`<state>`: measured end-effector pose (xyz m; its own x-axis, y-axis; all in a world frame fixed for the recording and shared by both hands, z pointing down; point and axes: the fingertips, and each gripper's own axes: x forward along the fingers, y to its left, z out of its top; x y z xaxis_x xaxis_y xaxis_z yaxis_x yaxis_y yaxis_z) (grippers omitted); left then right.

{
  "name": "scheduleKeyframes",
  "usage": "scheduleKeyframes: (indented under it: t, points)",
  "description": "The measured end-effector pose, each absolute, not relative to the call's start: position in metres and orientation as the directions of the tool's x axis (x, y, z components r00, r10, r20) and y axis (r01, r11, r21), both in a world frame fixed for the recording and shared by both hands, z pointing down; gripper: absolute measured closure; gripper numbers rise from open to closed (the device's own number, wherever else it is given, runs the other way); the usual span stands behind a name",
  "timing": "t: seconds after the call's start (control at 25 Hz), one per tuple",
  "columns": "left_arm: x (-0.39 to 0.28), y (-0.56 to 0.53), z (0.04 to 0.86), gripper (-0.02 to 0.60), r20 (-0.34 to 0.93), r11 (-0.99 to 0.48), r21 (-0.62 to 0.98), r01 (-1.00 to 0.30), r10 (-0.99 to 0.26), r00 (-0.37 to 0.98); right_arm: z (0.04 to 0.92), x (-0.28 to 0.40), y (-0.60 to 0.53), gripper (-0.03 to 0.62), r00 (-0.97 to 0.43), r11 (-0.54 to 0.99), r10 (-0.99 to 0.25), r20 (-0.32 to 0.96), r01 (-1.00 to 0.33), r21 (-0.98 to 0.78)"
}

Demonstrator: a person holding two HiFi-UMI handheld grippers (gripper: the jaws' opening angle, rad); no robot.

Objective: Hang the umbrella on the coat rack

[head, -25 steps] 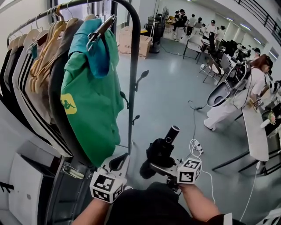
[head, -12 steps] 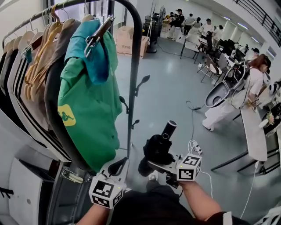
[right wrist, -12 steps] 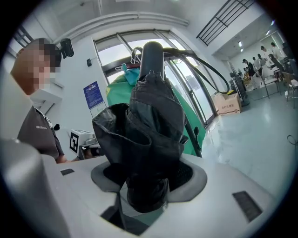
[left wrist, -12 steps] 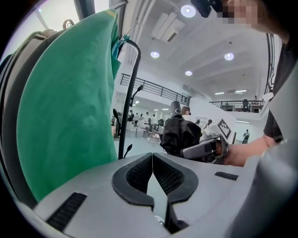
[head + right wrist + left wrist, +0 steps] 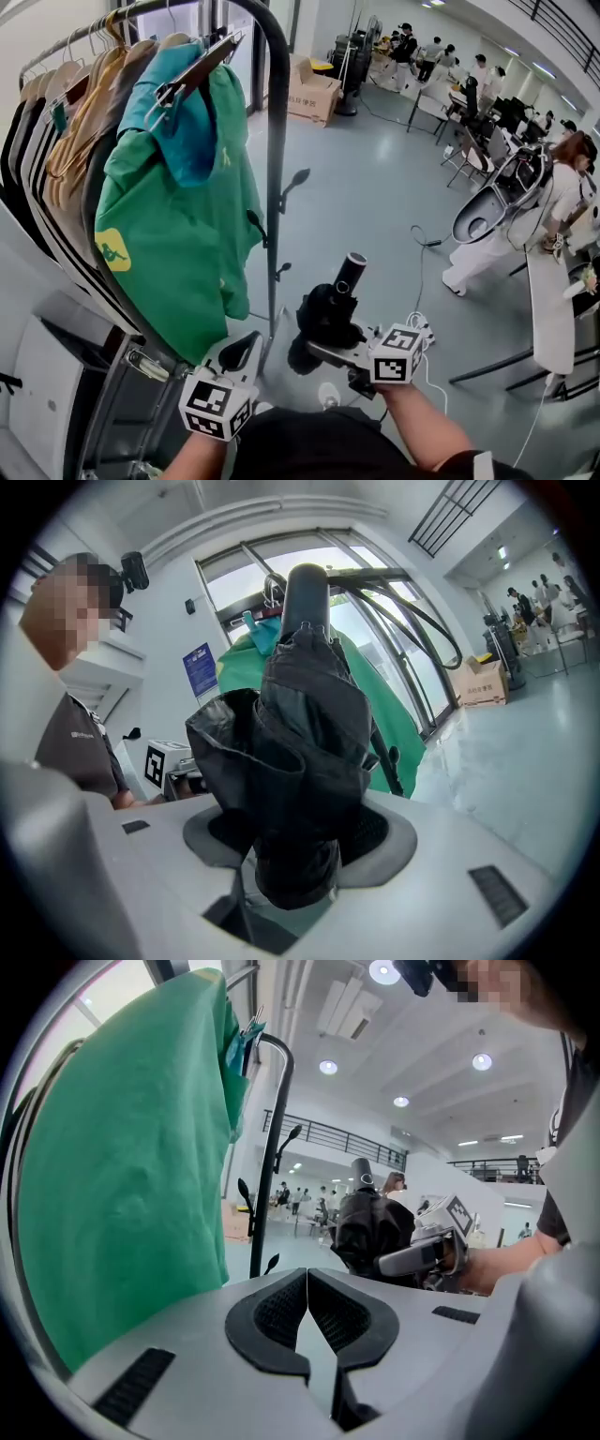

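Observation:
The folded black umbrella stands upright, its round handle end on top, and my right gripper is shut on its bunched fabric. In the right gripper view the umbrella fills the space between the pads. It hangs just right of the coat rack's black pole, level with the lowest of its side hooks. My left gripper is near the pole's foot, under a green shirt. Its jaws meet at the tips with nothing between. The left gripper view shows the pole and umbrella.
Several garments on hangers fill the rail on the left. Cardboard boxes stand behind the rack. A cable and power strip lie on the floor. A person in white and a white table are at the right.
Both grippers have drifted a little left in the head view, the right one carrying the umbrella slightly closer to the pole. The grip is unchanged.

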<state>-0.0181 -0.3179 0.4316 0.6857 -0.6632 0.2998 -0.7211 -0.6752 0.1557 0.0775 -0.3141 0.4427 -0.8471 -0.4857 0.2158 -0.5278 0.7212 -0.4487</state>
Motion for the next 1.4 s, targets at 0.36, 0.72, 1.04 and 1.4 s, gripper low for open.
scheduleKeyframes:
  t: [0.36, 0.72, 1.04, 1.4]
  points:
    - [-0.011, -0.334, 0.445, 0.566, 0.354, -0.545, 0.152, -0.825, -0.749, 0.56, 0.413, 0.089, -0.353, 0.373, -0.892, 0.804, -0.36, 0.274, -0.445, -0.394]
    - [-0.032, -0.332, 0.436, 0.566, 0.346, -0.431, 0.125, -0.894, -0.826, 0.446, 0.353, 0.06, -0.389, 0.373, -0.946, 0.887, -0.236, 0.224, -0.304, -0.348]
    - [-0.039, -0.316, 0.433, 0.566, 0.338, -0.356, 0.129, -0.926, -0.862, 0.378, 0.329, 0.04, -0.396, 0.373, -0.959, 0.929, -0.147, 0.244, -0.219, -0.298]
    - [-0.044, -0.303, 0.442, 0.566, 0.362, -0.316, 0.135, -0.939, -0.866, 0.344, 0.327, 0.024, -0.4, 0.373, -0.958, 0.939, -0.067, 0.279, -0.155, -0.307]
